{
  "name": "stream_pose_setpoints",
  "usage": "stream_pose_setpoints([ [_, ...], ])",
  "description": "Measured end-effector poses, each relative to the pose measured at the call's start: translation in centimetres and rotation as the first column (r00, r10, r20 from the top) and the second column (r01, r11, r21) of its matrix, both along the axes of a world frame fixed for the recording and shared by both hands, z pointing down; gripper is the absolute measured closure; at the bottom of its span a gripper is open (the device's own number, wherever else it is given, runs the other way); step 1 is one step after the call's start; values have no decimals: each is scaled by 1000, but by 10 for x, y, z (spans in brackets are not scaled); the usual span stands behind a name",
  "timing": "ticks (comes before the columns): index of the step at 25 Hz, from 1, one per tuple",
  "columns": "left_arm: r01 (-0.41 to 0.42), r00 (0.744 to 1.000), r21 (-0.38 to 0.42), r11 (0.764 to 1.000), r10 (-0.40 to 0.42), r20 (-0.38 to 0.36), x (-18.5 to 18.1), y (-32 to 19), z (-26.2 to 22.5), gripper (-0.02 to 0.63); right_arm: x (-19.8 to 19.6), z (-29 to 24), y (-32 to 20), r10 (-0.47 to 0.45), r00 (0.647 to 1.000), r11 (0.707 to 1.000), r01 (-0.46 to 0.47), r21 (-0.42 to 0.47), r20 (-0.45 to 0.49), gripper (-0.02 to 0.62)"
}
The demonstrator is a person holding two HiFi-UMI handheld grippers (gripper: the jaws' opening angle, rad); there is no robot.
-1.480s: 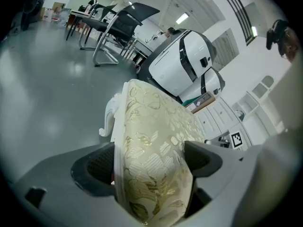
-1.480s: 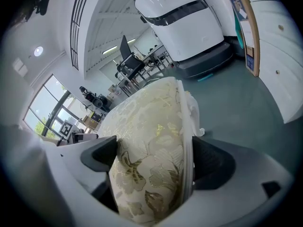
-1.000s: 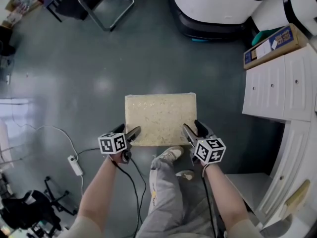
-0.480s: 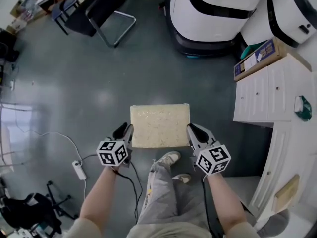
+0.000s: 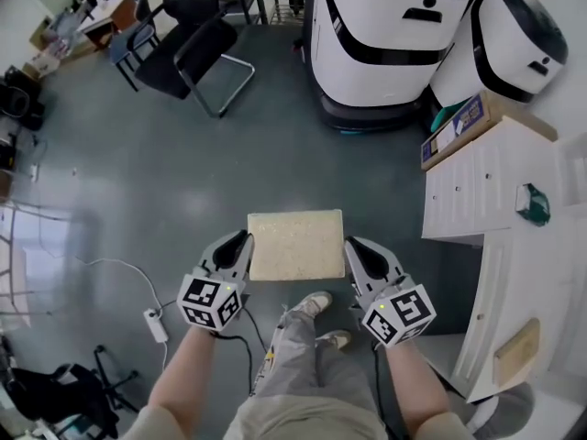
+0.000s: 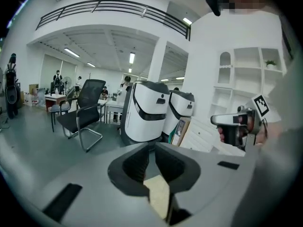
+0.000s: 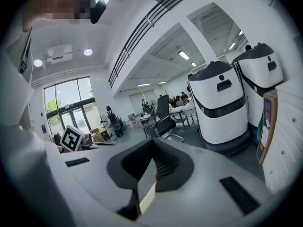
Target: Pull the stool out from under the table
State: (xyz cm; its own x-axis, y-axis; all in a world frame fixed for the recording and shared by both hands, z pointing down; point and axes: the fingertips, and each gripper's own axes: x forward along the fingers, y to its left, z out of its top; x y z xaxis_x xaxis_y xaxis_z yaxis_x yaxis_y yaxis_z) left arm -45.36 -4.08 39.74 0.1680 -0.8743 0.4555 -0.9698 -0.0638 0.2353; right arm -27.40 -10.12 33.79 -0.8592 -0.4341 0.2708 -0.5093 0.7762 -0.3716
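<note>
Both grippers up at about the same height in the head view, one either side of the stool (image 5: 295, 244) from above, neither touching it. Left gripper (image 5: 240, 239): fingers have just been closing, now tip to tip with only a sliver between the pads; nothing gripped, only a beige patch of stool top seen far below through the gap. Right gripper (image 5: 351, 244): fingers also just closed, fully together, empty. Marker cubes facing up at the camera.

Stool standing on the grey floor (image 5: 138, 172), out in the open, beige rectangular top facing up, just ahead of the person's shoes (image 5: 317, 302). Well clear to the left of the white cabinet (image 5: 468, 191), which has a cardboard box (image 5: 463, 125) on top. Black chair (image 5: 197, 49) and two white machines (image 5: 385, 35) further back across the floor. Power strip (image 5: 156, 325) with cable on the floor at lower left
</note>
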Motion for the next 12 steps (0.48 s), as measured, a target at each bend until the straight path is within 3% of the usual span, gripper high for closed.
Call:
stream_pose_setpoints([
  [2,-18,1000,43,999,17,14,5,-3,-33,552,8,-30,-2,13,1000,1000,-14,20,21,573],
  [8,-99,984,159,982,72,165,29,-6,-121,557,41,-115,-2,53,996,992,-60,111,66,574],
  [12,-102,982,235,967,60,179,42,-8,-168,556,62,-163,2,69,992,988,-83,133,104,574],
])
